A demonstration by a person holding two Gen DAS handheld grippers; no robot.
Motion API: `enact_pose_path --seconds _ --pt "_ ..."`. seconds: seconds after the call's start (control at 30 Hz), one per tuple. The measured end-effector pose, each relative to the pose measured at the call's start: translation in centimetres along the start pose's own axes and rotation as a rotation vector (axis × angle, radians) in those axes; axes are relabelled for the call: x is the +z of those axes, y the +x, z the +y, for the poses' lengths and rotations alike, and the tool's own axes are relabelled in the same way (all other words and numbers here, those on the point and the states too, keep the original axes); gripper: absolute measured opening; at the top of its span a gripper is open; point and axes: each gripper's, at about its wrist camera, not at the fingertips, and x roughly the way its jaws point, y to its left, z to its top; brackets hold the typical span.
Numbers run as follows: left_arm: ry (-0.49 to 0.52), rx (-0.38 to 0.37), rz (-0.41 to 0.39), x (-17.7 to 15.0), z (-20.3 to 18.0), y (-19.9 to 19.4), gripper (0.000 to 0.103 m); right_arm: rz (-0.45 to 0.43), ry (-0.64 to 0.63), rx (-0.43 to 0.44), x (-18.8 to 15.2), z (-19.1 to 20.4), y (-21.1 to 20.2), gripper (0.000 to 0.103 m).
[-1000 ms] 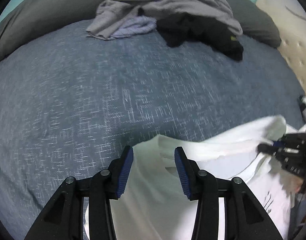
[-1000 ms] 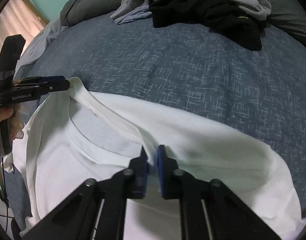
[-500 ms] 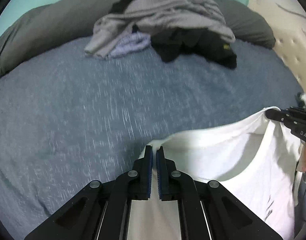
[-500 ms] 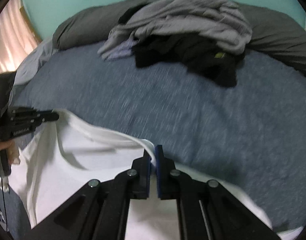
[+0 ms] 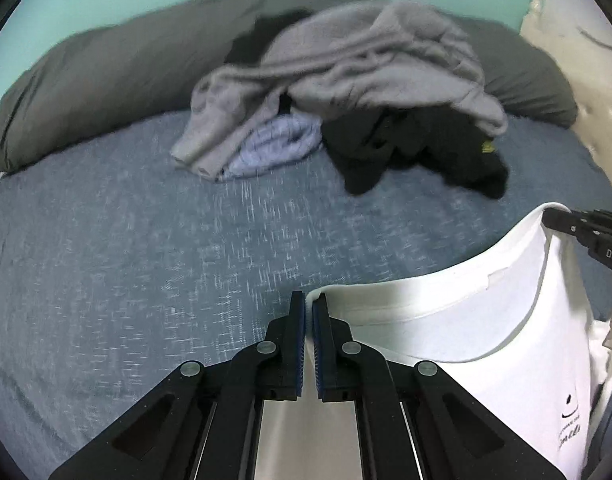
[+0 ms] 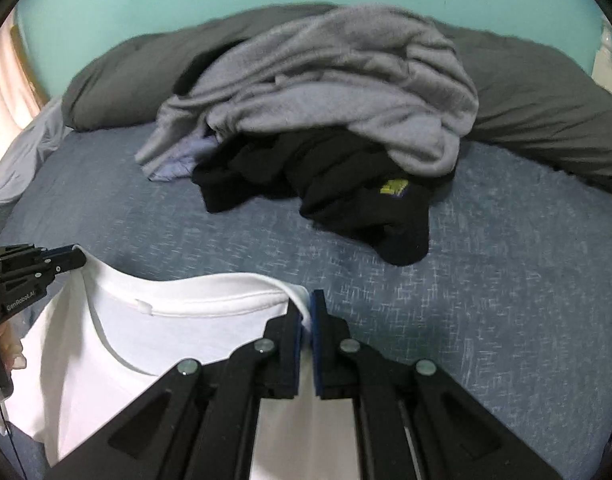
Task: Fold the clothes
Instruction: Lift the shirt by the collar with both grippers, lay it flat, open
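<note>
Two claws (image 5: 309, 304) (image 6: 307, 304) pinching white shirt (image 6: 154, 344), neckline stretched sideways

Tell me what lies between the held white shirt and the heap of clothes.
Only bare blue bedspread lies between the white shirt and the heap of clothes, as both wrist views show.

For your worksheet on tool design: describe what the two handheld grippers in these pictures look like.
Both the left gripper and the right gripper are matte black, each with two angular fingers joined by silver round pivots and lined with blue pads. Seen from the side, the left carries white lettering "GenRobot.AI"; the right shows "DAS", cut off. A thin dark cable hangs below the left one.
</note>
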Motion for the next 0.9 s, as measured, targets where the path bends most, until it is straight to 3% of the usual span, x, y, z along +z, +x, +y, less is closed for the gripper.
enact_pose_path --seconds 0.27,0.4,0.47,0.5,0.53,0.6,0.67,0.77,0.9 --pt "0.007 0.042 0.049 -1.3 -0.1 5.3 0.004 0.044 0.057 0.044 -1.4 -0.9 4.2 0.004" --pt "0.022 0.051 0.035 -1.9 -0.3 5.7 0.005 0.046 0.101 0.088 -2.0 -1.5 5.2 0.008" --pt "-0.015 0.014 0.008 -1.8 0.4 4.5 0.006 0.047 0.123 0.110 -2.3 -1.8 5.8 0.011" --pt "-0.034 -0.004 -0.005 -1.8 0.8 3.8 0.010 0.047 0.134 0.121 -2.4 -1.9 6.0 0.019" --pt "-0.052 -0.023 -0.018 -1.7 1.2 3.2 0.013 0.042 0.148 0.132 -2.6 -2.2 5.8 0.042" --pt "-0.081 -0.053 -0.045 -1.7 2.0 1.7 0.038 0.018 0.183 0.153 -3.1 -3.2 4.1 0.079" --pt "-0.107 -0.075 -0.067 -2.0 2.8 0.0 0.044 -0.006 0.218 0.175 -3.7 -4.2 2.4 0.080" --pt "-0.153 -0.090 -0.086 -3.0 4.1 -2.5 0.044 -0.041 0.271 0.207 -4.5 -5.7 -0.1 0.080" --pt "-0.192 -0.110 -0.085 -7.1 5.3 -5.5 0.044 -0.083 0.319 0.245 -7.2 -7.4 -4.6 0.080"
